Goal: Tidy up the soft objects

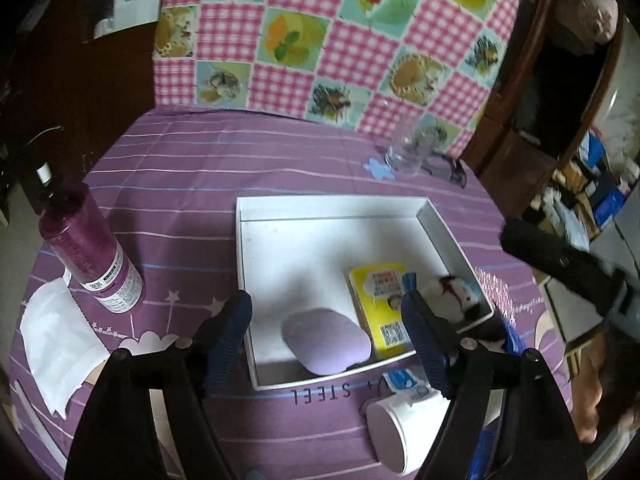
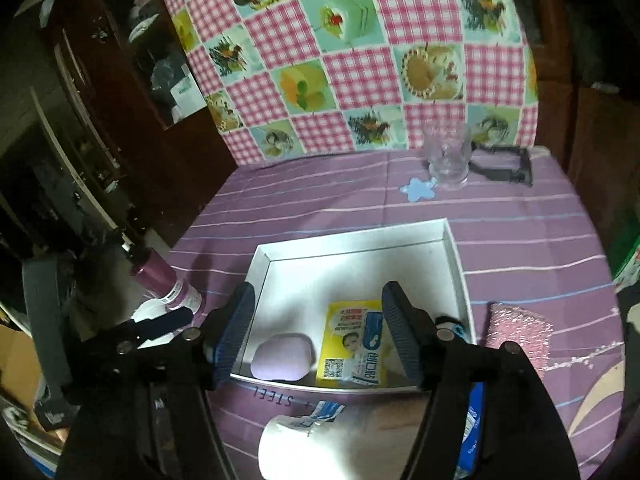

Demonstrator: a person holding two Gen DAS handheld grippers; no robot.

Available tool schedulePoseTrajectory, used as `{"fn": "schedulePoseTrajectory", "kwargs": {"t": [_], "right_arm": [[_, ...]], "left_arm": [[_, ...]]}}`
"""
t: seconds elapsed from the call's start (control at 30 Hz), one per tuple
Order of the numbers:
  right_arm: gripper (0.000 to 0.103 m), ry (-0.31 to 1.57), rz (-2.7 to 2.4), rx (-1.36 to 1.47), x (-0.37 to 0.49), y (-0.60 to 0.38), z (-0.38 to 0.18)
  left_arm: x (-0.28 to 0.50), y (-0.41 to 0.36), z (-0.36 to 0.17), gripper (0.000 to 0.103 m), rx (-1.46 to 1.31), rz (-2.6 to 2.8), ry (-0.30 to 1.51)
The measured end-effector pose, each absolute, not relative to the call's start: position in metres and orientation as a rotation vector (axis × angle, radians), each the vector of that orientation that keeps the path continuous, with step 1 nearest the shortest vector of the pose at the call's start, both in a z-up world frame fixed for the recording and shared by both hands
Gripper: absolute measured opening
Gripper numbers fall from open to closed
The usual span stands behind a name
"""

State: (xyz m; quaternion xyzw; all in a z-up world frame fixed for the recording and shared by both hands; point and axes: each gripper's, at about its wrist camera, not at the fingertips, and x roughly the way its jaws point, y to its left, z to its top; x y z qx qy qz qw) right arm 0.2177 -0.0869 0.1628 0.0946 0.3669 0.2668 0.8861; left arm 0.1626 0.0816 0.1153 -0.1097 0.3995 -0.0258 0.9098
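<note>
Placement looks like the step in hand: both tools hang over the near end of the white tray [image 1: 256,216], which already holds a lilac pad [image 1: 326,340], a yellow packet [image 1: 382,312] beside it, and a small white-and-dark plush [image 1: 452,296] tucked in the near right corner. The left gripper [image 1: 326,340] has its fingers spread wide with nothing clamped; the lilac pad lies on the tray floor below the gap, untouched. The right gripper [image 2: 320,336] is likewise spread and empty, standing over the lilac pad [image 2: 282,356] and yellow packet [image 2: 354,346]. I judge the release into the tray finished, so the next move calls for choosing another soft item outside it. Candidates are the white folded cloth [image 1: 56,340] by the purple bottle [image 1: 90,248], and perhaps the pink sequinned piece [image 2: 520,332] right of the tray, though blur makes its softness hard to judge. A white cup [image 2: 304,448] lying on its side near the tray's front edge should be avoided.
</note>
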Motion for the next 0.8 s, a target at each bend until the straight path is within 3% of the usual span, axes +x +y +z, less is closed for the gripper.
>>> {"fn": "schedulePoseTrajectory", "kwargs": {"t": [0.23, 0.8], "right_arm": [[0.067, 0.736, 0.484, 0.083, 0.198, -0.098, 0.156], [0.067, 0.740, 0.339, 0.139, 0.155, -0.190, 0.120]], "left_arm": [[0.166, 0.082, 0.112, 0.078, -0.278, -0.054, 0.811], [0.171, -0.011, 0.106, 0.078, -0.108, -0.153, 0.880]]}}
